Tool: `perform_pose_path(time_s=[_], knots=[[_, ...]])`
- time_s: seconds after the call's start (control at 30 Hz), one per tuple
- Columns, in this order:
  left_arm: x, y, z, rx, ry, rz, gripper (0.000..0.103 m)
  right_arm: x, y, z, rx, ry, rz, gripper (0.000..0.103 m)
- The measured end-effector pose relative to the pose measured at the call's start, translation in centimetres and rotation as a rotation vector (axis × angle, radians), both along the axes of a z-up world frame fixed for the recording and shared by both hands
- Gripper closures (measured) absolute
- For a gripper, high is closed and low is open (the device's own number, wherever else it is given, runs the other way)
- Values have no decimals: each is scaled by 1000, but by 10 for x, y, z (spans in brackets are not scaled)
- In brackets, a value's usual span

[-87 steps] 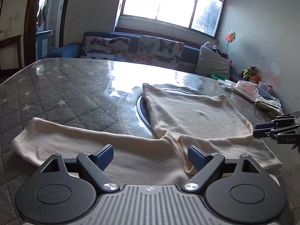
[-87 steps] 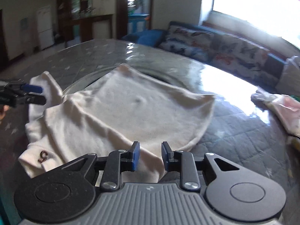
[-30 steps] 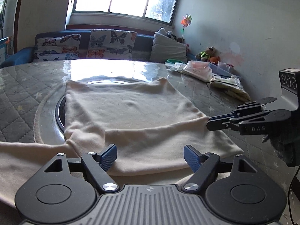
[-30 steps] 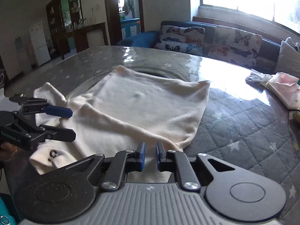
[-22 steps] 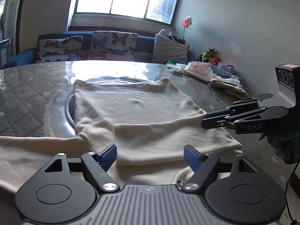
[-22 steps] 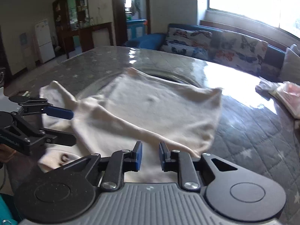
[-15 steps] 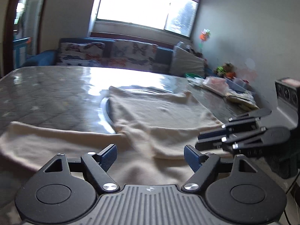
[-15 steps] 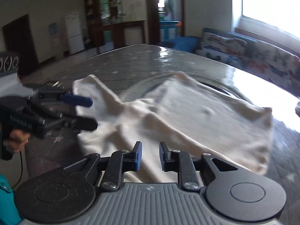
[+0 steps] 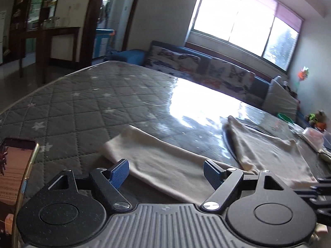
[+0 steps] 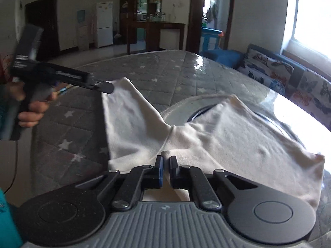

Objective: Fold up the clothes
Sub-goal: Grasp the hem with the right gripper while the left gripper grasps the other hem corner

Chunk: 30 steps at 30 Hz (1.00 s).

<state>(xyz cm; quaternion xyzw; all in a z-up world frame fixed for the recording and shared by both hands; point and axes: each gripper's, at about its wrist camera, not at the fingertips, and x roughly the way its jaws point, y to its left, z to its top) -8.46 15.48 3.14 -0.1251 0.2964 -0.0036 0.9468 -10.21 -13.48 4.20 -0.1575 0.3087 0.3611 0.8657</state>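
Observation:
A cream long-sleeved top [image 10: 227, 136] lies on the grey quilted table [image 10: 157, 72], its body over a round glass turntable [image 10: 186, 107]. One sleeve [image 9: 157, 155] stretches out to the left. My left gripper [image 9: 165, 171] is open, with its blue pads [image 9: 119, 170] astride the sleeve and not pressing it. In the right wrist view the left gripper [image 10: 107, 87] hangs at the sleeve's far end, held by a hand [image 10: 31, 111]. My right gripper [image 10: 166, 170] is shut on a small raised fold of the top near the armpit seam.
A lit phone [image 9: 14, 175] lies at the table's near left edge. A sofa with butterfly cushions [image 9: 206, 70] runs along the far side under the window. Plastic bags [image 9: 312, 134] sit at the table's far right. The right gripper's dark tips [image 9: 322, 190] show at the left wrist view's right edge.
My left gripper has swung left, from over the top's body to along the outstretched sleeve, staying open. The right gripper's jaws have closed onto a fold of the top.

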Motion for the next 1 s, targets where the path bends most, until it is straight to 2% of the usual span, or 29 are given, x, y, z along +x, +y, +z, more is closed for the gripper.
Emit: perform_pose_path(time_s=[0.1,0.2,0.23,0.3,0.43,0.6,0.7,0.73,0.77,0.87,0.93,1.0], knots=[[8,5,-3,0,11,36,21,-9,3,0,-5,12,51,98],[12,7,-7,-3,22,67,21,-12,10,-13,-27,45,74,90],[14,7,-8,-2,28,75,21,-13,9,-14,-16,52,70,86],[16,8,-9,4,35,88,21,-15,5,-9,23,65,67,85],[22,12,-11,-11,50,118,23,-18,-12,6,95,60,15,80],[27,15,-11,-46,55,175,26,-18,-31,5,127,77,-81,78],[31,18,-11,-58,58,220,43,-22,-40,4,137,76,-114,77],[33,19,-11,-56,63,240,54,-23,-42,4,140,75,-121,77],[34,21,-11,-62,69,253,72,-24,-44,4,146,76,-128,77],[36,25,-12,-101,80,276,96,-30,-55,6,170,68,-171,73],[34,24,-8,-146,67,261,98,-33,-63,6,189,62,-206,72],[28,11,6,-159,17,206,99,-36,-71,7,205,59,-235,72]])
